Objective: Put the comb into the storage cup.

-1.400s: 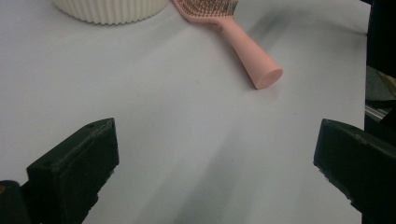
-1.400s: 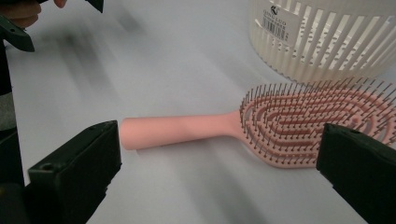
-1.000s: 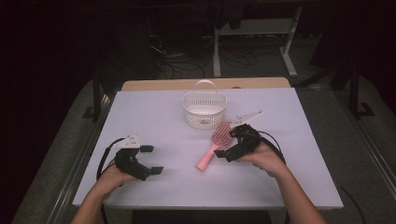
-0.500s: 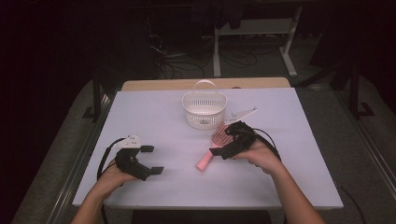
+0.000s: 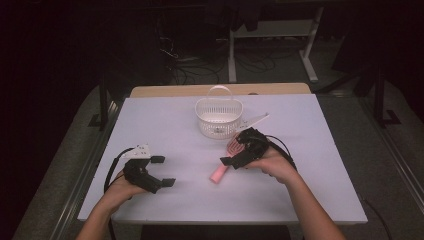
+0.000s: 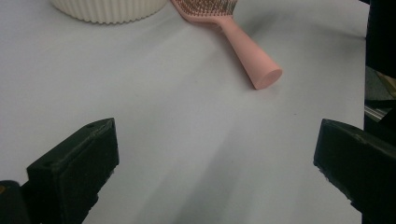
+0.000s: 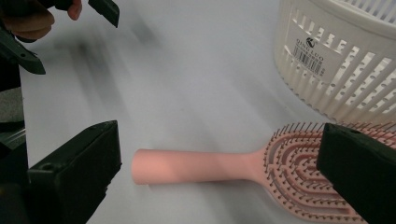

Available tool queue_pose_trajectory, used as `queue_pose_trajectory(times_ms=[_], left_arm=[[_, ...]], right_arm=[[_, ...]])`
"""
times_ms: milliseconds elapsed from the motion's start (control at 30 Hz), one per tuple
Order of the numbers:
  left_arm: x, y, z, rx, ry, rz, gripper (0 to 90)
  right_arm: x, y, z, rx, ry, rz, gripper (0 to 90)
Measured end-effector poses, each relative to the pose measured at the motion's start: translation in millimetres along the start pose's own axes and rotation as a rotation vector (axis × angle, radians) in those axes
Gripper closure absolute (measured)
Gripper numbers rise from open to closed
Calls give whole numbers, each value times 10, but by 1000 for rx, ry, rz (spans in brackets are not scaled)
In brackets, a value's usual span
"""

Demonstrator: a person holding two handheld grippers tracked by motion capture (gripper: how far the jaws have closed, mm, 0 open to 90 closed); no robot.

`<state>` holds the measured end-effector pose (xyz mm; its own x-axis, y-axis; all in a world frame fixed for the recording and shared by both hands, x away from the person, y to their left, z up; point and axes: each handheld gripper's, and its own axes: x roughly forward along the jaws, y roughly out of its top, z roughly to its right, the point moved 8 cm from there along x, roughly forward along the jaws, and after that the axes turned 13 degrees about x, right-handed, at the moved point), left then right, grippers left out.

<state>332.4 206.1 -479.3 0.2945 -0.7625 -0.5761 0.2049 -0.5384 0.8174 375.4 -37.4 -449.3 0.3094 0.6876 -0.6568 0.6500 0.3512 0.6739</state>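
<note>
A pink hairbrush (image 5: 224, 161) lies on the white table (image 5: 165, 125), bristles up, its head toward a white slotted basket (image 5: 218, 117). My right gripper (image 5: 234, 148) hovers open over the brush. In the right gripper view its jaws stand wide apart, one on each side of the brush (image 7: 224, 165), with the basket (image 7: 345, 60) beyond. My left gripper (image 5: 164, 171) rests open near the front left of the table, holding nothing. In the left gripper view, the brush handle (image 6: 243, 51) and the basket's base (image 6: 107, 9) lie ahead of the left gripper (image 6: 215, 177).
A flat white strip (image 5: 255, 121) lies just right of the basket. A wooden edge (image 5: 165, 91) runs behind the table. The room beyond is dark, with cables and a stand leg (image 5: 310, 55) on the floor. The left gripper (image 7: 63, 35) appears far off in the right gripper view.
My right gripper has slid a little left and forward, over the hairbrush. The left gripper and the brush have stayed where they were.
</note>
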Motion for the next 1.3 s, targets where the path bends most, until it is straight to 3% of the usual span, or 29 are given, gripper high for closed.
queue_pose_trajectory(times_ms=[533, 1300], left_arm=[[2, -3, -1, 0, 0, -2, 2], [7, -2, -1, -2, 2, -2, 2]], right_arm=[[104, 66, -52, -14, 10, -11, 24], [283, 144, -185, -39, 42, -54, 342]])
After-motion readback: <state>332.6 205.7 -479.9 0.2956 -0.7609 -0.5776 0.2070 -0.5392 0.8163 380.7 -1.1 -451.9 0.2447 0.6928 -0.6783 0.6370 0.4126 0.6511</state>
